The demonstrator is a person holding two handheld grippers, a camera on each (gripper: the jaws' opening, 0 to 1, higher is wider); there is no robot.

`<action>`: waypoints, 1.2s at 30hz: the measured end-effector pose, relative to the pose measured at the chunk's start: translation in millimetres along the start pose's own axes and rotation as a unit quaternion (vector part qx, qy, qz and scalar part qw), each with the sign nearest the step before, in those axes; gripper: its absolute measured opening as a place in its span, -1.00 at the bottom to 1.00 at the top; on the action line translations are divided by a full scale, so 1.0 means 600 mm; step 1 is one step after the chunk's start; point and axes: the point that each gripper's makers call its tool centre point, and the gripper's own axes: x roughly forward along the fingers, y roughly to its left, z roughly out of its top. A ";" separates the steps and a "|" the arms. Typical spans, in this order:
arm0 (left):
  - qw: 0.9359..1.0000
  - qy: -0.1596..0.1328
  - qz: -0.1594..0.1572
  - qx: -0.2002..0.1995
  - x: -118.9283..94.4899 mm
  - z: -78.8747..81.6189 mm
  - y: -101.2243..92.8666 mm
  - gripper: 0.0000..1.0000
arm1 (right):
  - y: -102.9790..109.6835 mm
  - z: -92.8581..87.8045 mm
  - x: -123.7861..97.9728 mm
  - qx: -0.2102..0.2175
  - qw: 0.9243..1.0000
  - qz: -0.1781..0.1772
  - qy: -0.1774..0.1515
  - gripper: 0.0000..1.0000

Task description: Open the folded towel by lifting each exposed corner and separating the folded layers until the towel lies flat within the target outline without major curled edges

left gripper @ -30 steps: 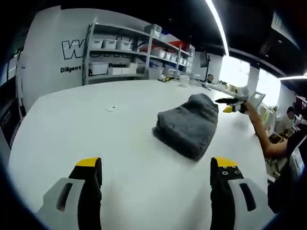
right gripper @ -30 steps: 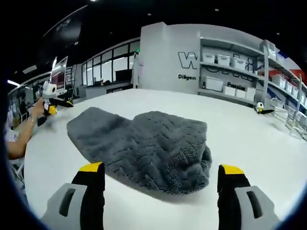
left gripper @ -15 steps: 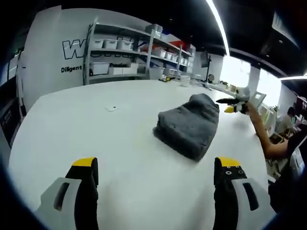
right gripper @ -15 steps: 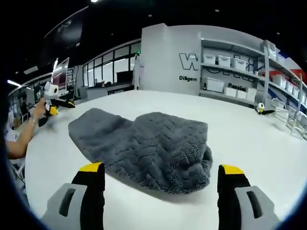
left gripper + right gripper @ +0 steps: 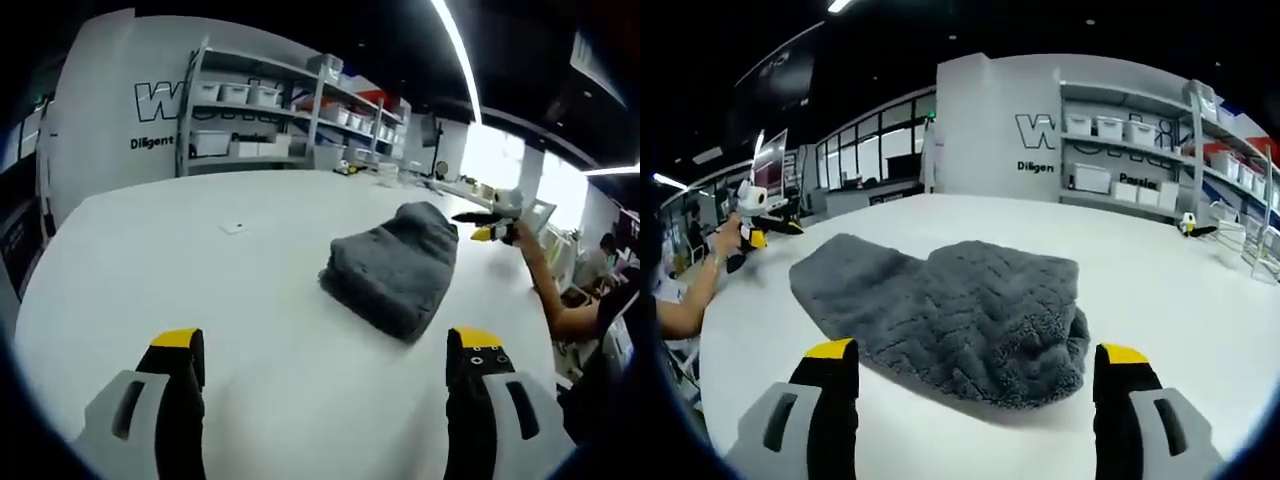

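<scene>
My left tool (image 5: 325, 350) is spread wide, holding nothing, above bare white worktop (image 5: 200, 260). My right tool (image 5: 975, 362) is likewise wide and empty, just short of the grey towel (image 5: 950, 310), which lies folded and bunched mid-worktop, untouched.

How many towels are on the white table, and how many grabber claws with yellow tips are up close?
Fluffy dark grey folded towel: 1
Yellow-tipped grey and black grippers up close, both open, neither touching the towel: 2 (left gripper, right gripper)
Round white table: 1
Total: 4
</scene>
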 end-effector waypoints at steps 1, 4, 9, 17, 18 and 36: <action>1.000 -0.004 0.003 0.000 -0.001 0.003 0.002 0.99 | 0.000 0.000 -0.001 -0.001 1.000 0.001 0.000 0.99; 1.000 -0.017 0.008 -0.009 0.000 0.012 0.004 0.98 | -0.008 0.011 -0.008 0.004 1.000 0.003 -0.009 0.99; 1.000 0.009 0.017 0.012 0.014 0.002 -0.001 0.97 | -0.027 0.035 -0.032 -0.012 0.999 -0.009 -0.029 0.97; 1.000 -0.013 0.007 0.018 0.027 0.028 -0.027 0.85 | -0.047 0.058 -0.041 0.000 0.999 0.016 -0.044 0.74; 1.000 -0.018 0.008 0.016 0.030 0.035 -0.028 0.80 | -0.048 0.062 -0.041 0.000 0.999 0.017 -0.045 0.69; 0.998 0.002 0.053 -0.016 0.133 0.033 -0.060 0.30 | -0.099 0.035 0.032 0.041 0.999 -0.001 0.020 -0.11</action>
